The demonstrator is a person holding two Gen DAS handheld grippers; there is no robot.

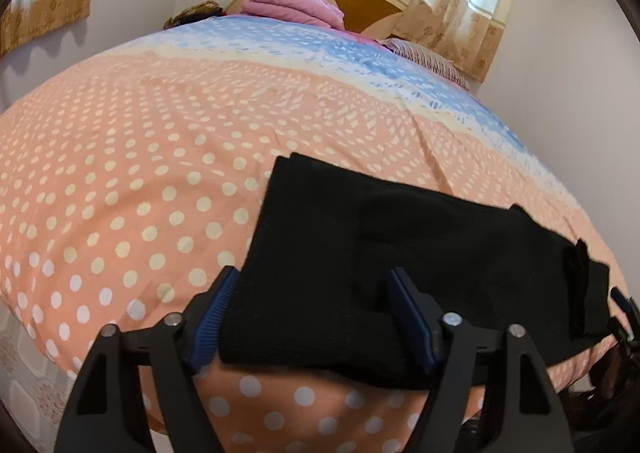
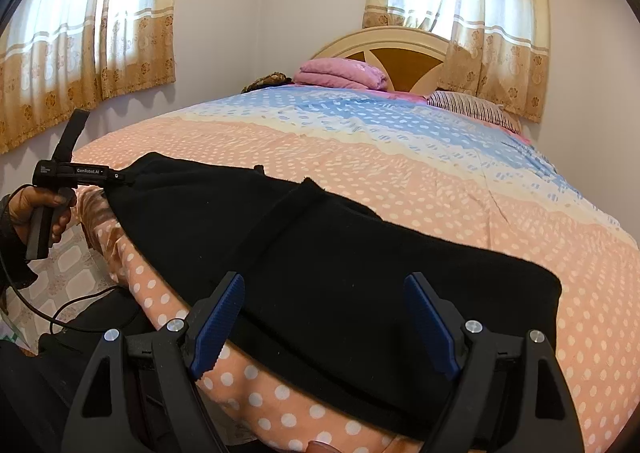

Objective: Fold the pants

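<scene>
Black pants [image 1: 400, 233] lie folded lengthwise across the near edge of the bed. The left gripper [image 1: 312, 273] straddles their left end. Its blue pads [image 1: 216, 313] stand apart, one by the cloth's left edge and one on top of it, and no squeeze on the cloth shows. In the right wrist view the pants [image 2: 320, 237] stretch from lower right to upper left. The right gripper [image 2: 325, 279] hovers open over their near edge. At the far left a hand [image 2: 40, 205] holds the left tool's body [image 2: 76, 171] at the pants' end.
The bed cover [image 1: 140, 173] is peach with white dots, turning blue towards the headboard [image 2: 404, 53]. A folded pink blanket [image 2: 340, 73] and a striped pillow [image 2: 472, 107] lie at the head. A cable [image 2: 60, 309] hangs over tiled floor on the left.
</scene>
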